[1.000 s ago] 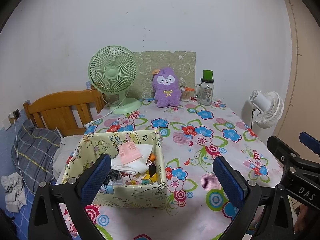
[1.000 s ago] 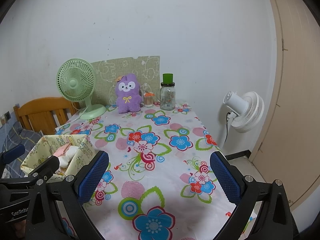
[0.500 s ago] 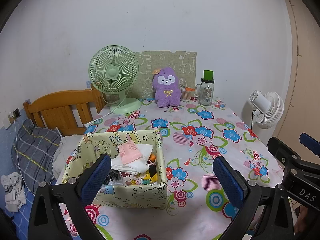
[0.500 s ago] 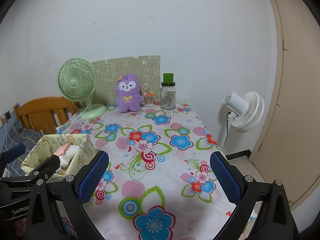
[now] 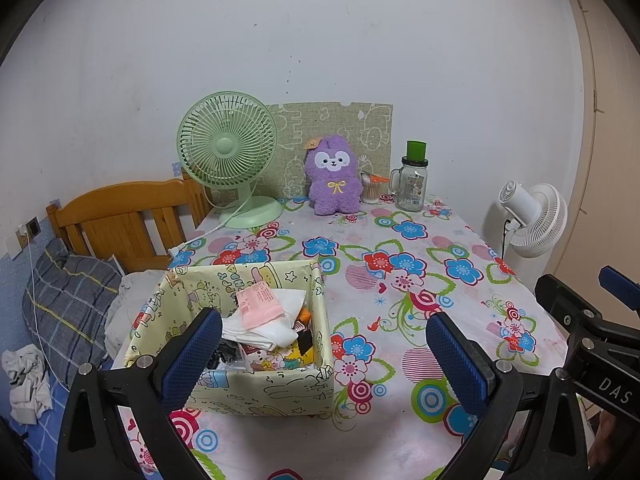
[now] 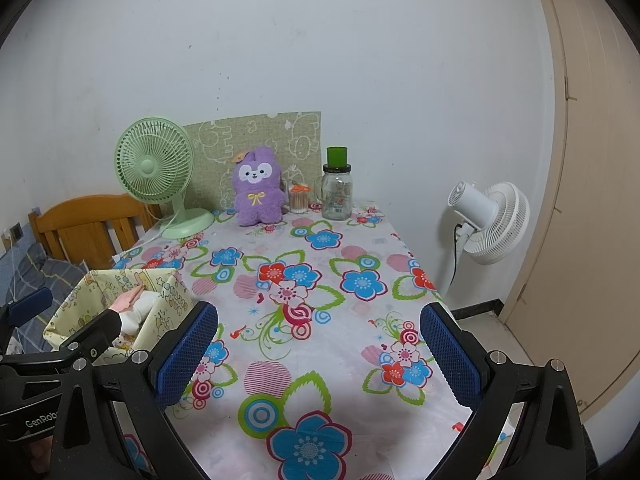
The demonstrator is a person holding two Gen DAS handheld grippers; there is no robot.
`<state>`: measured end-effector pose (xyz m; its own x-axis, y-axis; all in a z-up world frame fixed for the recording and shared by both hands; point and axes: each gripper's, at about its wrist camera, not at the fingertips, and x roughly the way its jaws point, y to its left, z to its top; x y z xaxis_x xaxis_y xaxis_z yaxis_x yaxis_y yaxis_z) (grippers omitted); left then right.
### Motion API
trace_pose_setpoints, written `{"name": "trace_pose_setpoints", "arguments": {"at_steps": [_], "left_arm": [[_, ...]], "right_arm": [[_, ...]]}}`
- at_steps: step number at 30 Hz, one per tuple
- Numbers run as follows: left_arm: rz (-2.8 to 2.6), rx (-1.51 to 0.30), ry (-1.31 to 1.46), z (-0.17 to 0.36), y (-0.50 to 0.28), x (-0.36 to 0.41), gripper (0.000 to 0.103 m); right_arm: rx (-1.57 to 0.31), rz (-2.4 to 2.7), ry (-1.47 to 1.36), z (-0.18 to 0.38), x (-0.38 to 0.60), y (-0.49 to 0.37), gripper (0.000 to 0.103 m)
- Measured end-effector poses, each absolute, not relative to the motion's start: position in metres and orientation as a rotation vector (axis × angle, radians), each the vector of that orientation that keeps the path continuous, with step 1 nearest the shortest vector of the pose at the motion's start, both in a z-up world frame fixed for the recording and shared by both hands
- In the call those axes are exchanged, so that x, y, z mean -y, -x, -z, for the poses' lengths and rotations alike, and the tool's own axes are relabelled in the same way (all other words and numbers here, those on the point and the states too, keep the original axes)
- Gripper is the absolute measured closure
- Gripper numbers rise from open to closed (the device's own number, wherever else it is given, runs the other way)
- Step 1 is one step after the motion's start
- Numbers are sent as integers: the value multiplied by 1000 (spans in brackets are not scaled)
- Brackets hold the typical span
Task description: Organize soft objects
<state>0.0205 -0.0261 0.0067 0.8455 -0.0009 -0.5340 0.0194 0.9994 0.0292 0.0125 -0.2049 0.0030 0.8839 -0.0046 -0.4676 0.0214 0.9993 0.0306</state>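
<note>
Blue mesh pads lined both tools. The left gripper (image 5: 324,350) hung with its jaws spread wide and nothing between them, just in front of the fabric storage box (image 5: 256,388), which served as the landmark for everything else. The right gripper (image 6: 318,354) was likewise wide apart and empty, poised over bare flowered tablecloth (image 6: 304,280) to the right of the box.

Inside the box lay a loose heap: a pink packet (image 5: 258,304) on top of folded white cloth (image 5: 272,326), with smaller colourful bits beneath that could not be identified. Well beyond the box, at the far edge of the table against a patterned board, sat the purple plush toy (image 5: 333,180), upright. It stood between a green desk fan (image 5: 230,156) on the box's side and a glass jar (image 5: 412,184) with a green lid on the other; a small container stood just beside its right flank.

The plush looked light, fluffy and fully compressible, unlikely to slip or break. Its round body, below the yellow bow, seemed the surest place to pinch, squeezing deep enough to catch stuffing rather than fur alone. The jar and small container nearby appeared the only things a careless reach might topple.
</note>
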Motion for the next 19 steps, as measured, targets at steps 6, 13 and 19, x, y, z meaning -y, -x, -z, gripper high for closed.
{"name": "trace_pose_setpoints", "arguments": {"at_steps": [6, 13, 19], "left_arm": [[10, -561, -36, -8, -21, 25, 0], [9, -558, -38, -10, -21, 26, 0], [8, -556, -38, -10, -20, 26, 0]], "right_arm": [[-487, 13, -36, -3, 205, -12, 1], [-486, 13, -36, -3, 205, -12, 1], [-486, 13, -36, -3, 205, -12, 1]]}}
